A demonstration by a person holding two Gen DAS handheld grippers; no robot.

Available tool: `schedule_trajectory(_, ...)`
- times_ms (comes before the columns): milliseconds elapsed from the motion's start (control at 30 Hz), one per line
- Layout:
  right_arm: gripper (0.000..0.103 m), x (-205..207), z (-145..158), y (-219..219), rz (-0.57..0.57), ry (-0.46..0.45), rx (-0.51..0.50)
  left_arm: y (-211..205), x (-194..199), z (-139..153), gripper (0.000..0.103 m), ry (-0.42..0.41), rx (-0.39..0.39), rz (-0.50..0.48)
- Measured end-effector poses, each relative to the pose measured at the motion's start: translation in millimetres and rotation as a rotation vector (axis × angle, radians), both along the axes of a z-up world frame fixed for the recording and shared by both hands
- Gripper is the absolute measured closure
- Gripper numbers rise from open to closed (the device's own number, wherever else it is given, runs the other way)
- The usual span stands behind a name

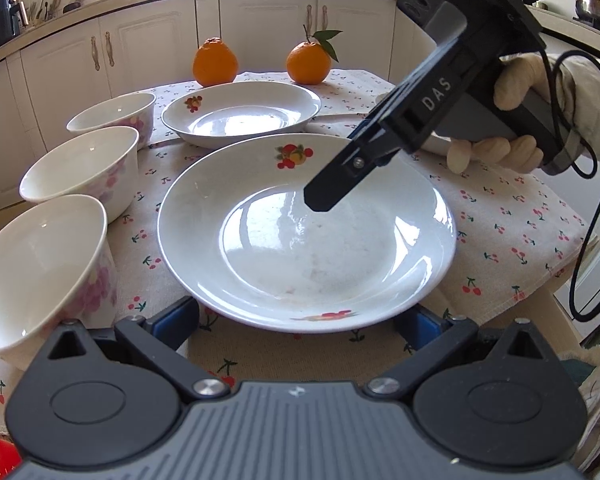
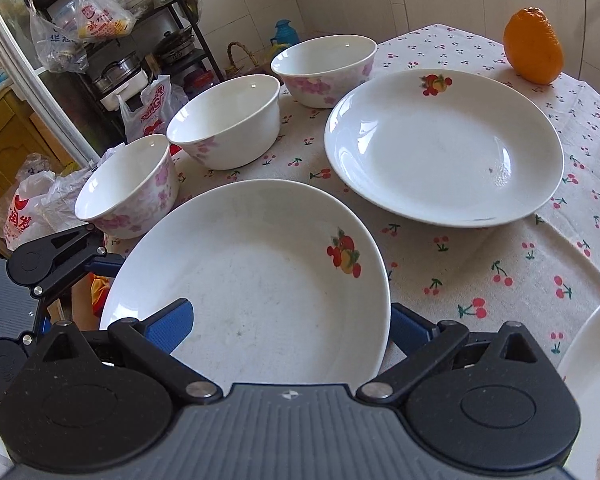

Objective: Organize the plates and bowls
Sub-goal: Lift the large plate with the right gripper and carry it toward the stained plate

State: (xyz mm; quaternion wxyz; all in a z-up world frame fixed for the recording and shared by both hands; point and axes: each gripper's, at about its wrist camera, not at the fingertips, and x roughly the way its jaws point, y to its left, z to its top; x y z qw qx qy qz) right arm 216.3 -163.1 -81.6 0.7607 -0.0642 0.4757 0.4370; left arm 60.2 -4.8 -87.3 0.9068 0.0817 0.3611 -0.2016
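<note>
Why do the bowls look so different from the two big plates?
The bowls are deep with tall sides; the plates are wide and shallow. The bowls have pink flowers on their outsides; each plate has a little fruit picture on its rim. There are three bowls in a row, but two plates beside them. All are white, shiny and sit upright on the cherry tablecloth.

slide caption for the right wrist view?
Right tool straddles the near plate's rim, beside a second plate and three bowls on the cherry-print tablecloth.
</note>
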Motion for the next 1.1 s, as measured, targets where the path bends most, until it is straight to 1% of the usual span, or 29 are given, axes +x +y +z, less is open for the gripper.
schedule_trajectory(100,0.000,8,2,4,0.018,0.023,0.008,0,0,0,0.000,-0.003,0.000,-0.004)
schedule_trajectory(267,0.005,12,4,9,0.057,0.039,0.004,0,-1,0,0.000,-0.013,0.003,-0.011)
schedule_trajectory(367,0.006,14,4,10,0.063,0.046,0.000,-1,-3,1,0.001,-0.021,0.008,-0.015)
schedule_trajectory(533,0.007,17,5,5,0.048,0.084,0.034,-3,-5,3,0.001,-0.032,0.014,-0.021)
schedule_trajectory(900,0.007,13,9,6,0.051,0.064,0.030,-1,-5,5,0.002,-0.023,0.011,-0.033)
schedule_trajectory(1100,0.007,8,15,0,0.043,0.043,0.036,-6,-6,13,0.002,-0.048,0.051,-0.057)
